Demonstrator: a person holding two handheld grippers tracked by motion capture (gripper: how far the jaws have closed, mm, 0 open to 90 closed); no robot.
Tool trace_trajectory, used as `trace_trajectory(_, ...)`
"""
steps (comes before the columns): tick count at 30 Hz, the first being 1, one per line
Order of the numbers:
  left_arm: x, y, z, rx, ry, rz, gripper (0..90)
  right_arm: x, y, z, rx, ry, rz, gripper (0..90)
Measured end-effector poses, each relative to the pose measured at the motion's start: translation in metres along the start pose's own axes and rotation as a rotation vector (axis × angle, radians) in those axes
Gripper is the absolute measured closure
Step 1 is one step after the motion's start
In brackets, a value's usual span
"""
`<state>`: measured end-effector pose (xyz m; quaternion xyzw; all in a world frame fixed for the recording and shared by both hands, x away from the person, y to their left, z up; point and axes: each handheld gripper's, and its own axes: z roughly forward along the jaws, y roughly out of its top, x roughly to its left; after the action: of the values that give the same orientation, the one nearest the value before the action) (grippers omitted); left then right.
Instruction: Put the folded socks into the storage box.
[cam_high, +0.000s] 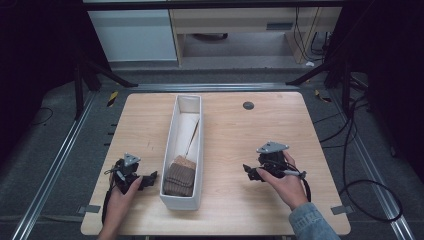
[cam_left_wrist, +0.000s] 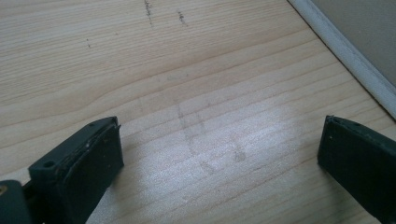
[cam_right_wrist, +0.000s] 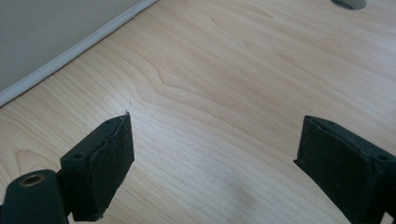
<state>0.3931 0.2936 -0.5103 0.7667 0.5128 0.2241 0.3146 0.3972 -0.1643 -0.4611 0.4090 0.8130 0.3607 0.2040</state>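
A long white bin (cam_high: 170, 142) stands lengthwise in the middle of the wooden table (cam_high: 240, 140). A brown ribbed cloth (cam_high: 180, 176) lies folded at its near end, and pale paper or card (cam_high: 187, 131) rests further back inside. My left gripper (cam_high: 150, 178) sits low on the table just left of the bin, open, jaws wide apart over bare wood (cam_left_wrist: 219, 140), the bin's wall (cam_left_wrist: 355, 51) at the upper right. My right gripper (cam_high: 248, 172) rests right of the bin, open, nothing between its jaws (cam_right_wrist: 215, 158); the bin's wall (cam_right_wrist: 56, 32) is at the upper left.
A small dark round grommet (cam_high: 248, 105) sits in the table's far part, also seen as a grommet (cam_right_wrist: 348, 3) at the top edge. Cables (cam_high: 370, 200) trail on the floor to the right. Metal rails and dark stands flank the table.
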Motion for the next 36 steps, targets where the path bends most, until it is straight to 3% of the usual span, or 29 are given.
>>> trace_trajectory(4,0.0,0.0,0.0,0.0,0.0,0.0,0.0,-0.003,-0.01,0.008,0.007,-0.007,0.024,11.2)
trace_trajectory(12,0.0,0.0,0.0,0.0,0.001,0.0,0.0,-0.029,-0.024,0.014,-0.007,-0.058,0.115,11.2)
trace_trajectory(16,0.0,0.0,0.0,0.0,0.001,0.0,0.0,-0.039,-0.029,0.016,0.002,-0.079,0.134,11.0)
trace_trajectory(20,0.0,0.0,0.0,0.0,0.001,0.0,0.0,-0.042,-0.033,0.019,0.007,-0.084,0.157,10.9)
trace_trajectory(36,0.0,0.0,0.0,0.0,0.001,-0.001,0.0,-0.045,-0.038,0.035,0.034,-0.12,0.176,10.1)
